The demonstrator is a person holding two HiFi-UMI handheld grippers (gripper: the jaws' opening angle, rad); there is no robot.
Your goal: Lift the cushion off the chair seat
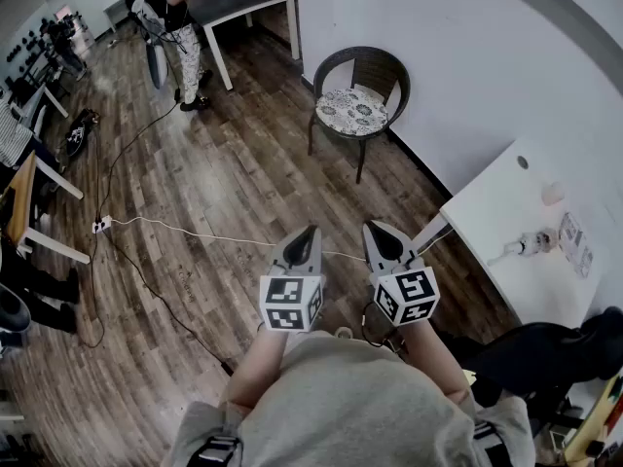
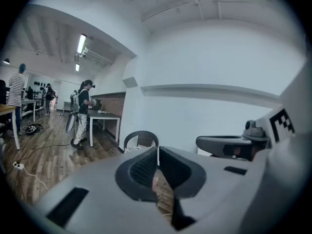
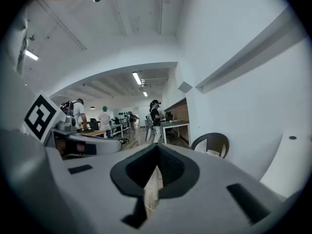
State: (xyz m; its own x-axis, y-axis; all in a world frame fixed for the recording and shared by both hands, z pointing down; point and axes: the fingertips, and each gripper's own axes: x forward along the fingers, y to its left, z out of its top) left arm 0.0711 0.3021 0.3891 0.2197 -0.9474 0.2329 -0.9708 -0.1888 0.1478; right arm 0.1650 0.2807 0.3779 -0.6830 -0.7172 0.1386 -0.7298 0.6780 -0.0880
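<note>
Holding left gripper [image 1: 310, 232] and right gripper [image 1: 375, 227] side by side above wood floor [image 1: 224, 183], both aiming roughly level toward chair [image 1: 386, 66]. Clenching both jaws tight, gripping nothing. Spotting patterned cushion [image 1: 352, 111] lying flat on chair seat by white wall, well apart from both grippers, untouched. Noting white counter [image 1: 496, 212] at right, white cable [image 1: 195, 232] trailing across floor, person [image 1: 175, 17] standing far back.

In its own view your left gripper [image 2: 158, 149] hides the legs of the chair [image 2: 142, 139] and most of the cushion [image 2: 129, 149]. Right of the chair, white tabletop [image 1: 496, 212] runs off frame; items [image 1: 531, 244] on it too small to identify.
</note>
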